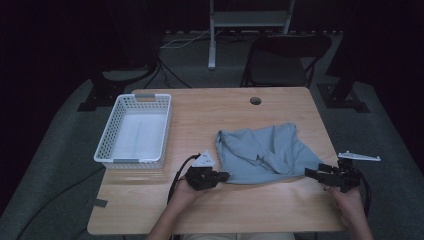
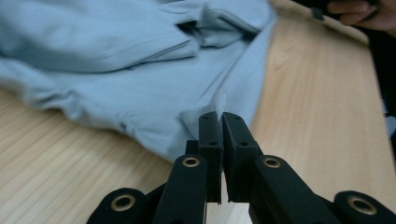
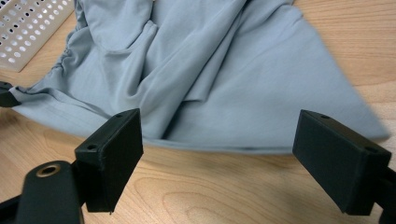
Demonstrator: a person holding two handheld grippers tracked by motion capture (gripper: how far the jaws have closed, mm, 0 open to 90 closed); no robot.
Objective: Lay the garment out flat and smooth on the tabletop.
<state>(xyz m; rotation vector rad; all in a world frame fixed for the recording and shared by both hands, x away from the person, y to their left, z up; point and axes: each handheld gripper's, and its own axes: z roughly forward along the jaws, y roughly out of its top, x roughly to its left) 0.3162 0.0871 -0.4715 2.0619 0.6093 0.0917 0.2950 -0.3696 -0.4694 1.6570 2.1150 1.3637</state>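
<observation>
A: Basket [image 1: 134, 131] at the left of the frame, what's inside?
B: Just its white bottom.
A: And the shirt [image 1: 265, 152]?
B: In the middle. My left gripper [image 1: 223, 176] pinches its corner. My right gripper [image 1: 313, 173] gapes beside its right edge.

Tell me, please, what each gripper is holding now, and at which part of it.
The left gripper has its jaws shut on the grey-blue cloth, pinching a corner of its near edge. The right gripper holds nothing: its jaws stand open just short of the cloth's edge.
</observation>
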